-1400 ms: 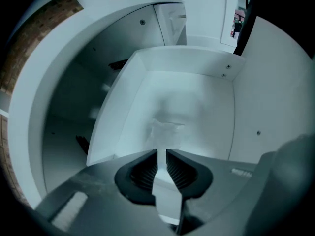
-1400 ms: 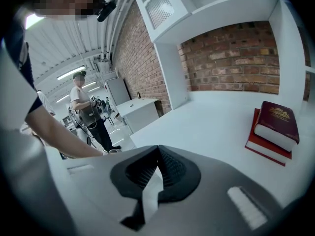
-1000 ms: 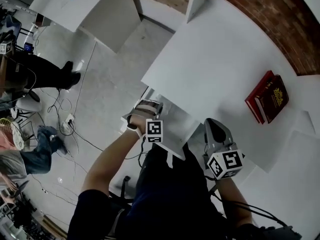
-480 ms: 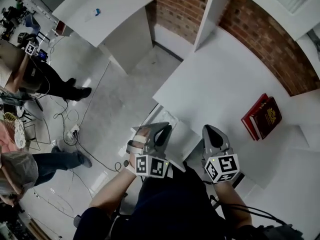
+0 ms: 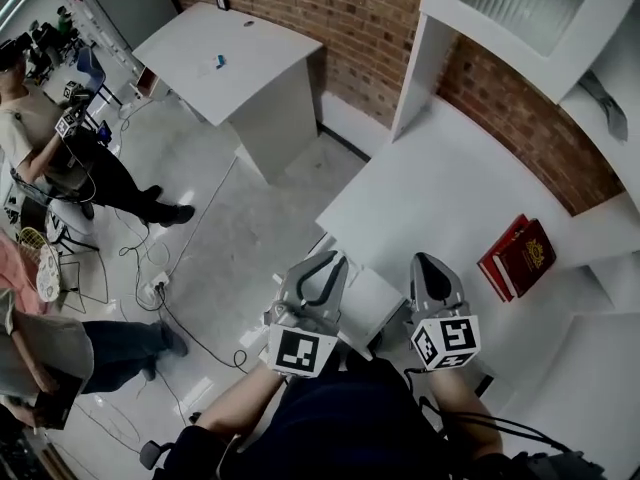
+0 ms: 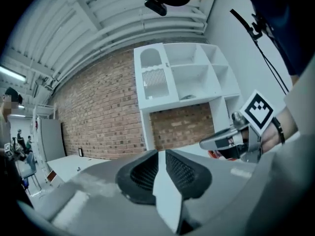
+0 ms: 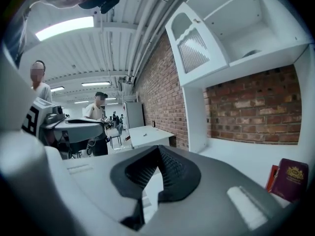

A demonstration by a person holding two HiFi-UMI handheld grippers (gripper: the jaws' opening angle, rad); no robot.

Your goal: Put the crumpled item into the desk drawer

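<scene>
Desk (image 5: 440, 198): white, with its far edge against the brick wall (image 5: 340, 18); most of its top is bare.
Left gripper (image 6: 161, 152): in front of the desk's near edge, by its left corner, pointing about level toward the wall. The pads stand a narrow slit apart and have just been closing. Nothing is between them; only the white desk shows through the slit.
Right gripper (image 7: 158, 147): in front of the desk's near edge, just right of the left gripper and apart from it. The pad tips are pressed together and pinch nothing.
Drawer (image 5: 372, 293): probably the white box shape jutting from under the desk's near edge, between the two grippers. The view is too steep to show its inside.
Crumpled item: held by neither gripper, and I cannot make it out in any view.
Book (image 5: 520, 258): dark red with a gold emblem, lying flat on the desk's right part, well apart from both grippers.
Shelves (image 5: 520, 8): a white unit standing over the desk's far edge.
Table (image 5: 225, 58): white, left of the desk across a strip of floor, also against the wall.
Cables (image 5: 150, 268): on the floor left of the desk.
Person (image 5: 50, 158): standing far left of the desk, beyond the cables.
</scene>
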